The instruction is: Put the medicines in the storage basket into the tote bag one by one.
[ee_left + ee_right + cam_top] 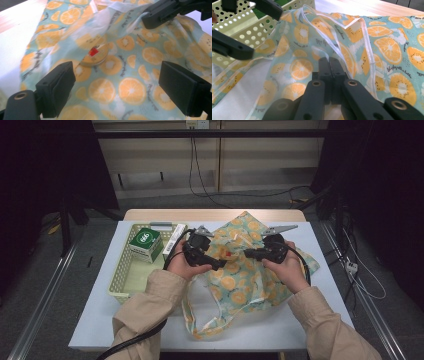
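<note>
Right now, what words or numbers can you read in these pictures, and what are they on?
Green box in the basket: a white oval logo, too small to read.
Fruit-print cloth bag: small dark script, partly "sunshine" by the look of it; the rest is too blurred to read.
Small red tag under the cloth: no readable text.

A soft cloth bag (240, 270) with orange slices on light blue lies crumpled in the middle of the white table, just beside a basket. One edge is lifted up. Its thin straps (200, 320) trail toward the near side. A small red tag (93, 52) shows on it.
</note>
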Available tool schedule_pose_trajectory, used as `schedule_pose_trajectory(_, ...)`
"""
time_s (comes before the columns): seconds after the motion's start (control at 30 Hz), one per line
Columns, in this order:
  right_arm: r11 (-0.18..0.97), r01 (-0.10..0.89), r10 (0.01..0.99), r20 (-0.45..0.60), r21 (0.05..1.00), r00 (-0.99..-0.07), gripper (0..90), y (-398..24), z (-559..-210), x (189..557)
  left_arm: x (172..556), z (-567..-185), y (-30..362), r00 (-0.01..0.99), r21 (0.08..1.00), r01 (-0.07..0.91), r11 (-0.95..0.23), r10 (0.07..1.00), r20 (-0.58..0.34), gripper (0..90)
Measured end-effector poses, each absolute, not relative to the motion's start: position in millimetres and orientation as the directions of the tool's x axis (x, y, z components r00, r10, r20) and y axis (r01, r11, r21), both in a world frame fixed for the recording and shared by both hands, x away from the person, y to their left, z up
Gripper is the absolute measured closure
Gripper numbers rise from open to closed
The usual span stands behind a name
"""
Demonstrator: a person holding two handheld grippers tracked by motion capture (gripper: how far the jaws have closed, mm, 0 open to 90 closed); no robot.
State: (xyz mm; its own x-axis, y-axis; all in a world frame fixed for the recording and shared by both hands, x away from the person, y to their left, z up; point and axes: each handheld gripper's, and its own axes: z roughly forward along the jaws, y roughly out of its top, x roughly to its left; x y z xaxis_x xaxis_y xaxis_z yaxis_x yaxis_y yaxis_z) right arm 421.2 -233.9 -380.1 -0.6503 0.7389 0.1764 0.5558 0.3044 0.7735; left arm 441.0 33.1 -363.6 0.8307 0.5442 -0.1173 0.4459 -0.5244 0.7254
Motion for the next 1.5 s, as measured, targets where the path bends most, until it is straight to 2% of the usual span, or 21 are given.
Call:
schedule_pose_trajectory(0.23,0.315,0.551,0.732,0.172,0.773,-0.659,90.0,-231,-382,419,437,-353,60,0.828,0.723,0.437,-0.535,0.554,-0.091,12.7)
schedule_pose_trajectory(0.77,0.314,0.548,0.729,0.172,0.775,-0.662,90.0,-232,-380,418,457,-333,130,0.76,0.722,0.48,-0.498,0.647,-0.059,11.6)
schedule_pose_trajectory(1.5,0.312,0.548,0.725,0.178,0.776,-0.666,90.0,-234,-382,419,491,-348,195,0.642,0.713,0.569,-0.409,0.764,-0.073,10.8)
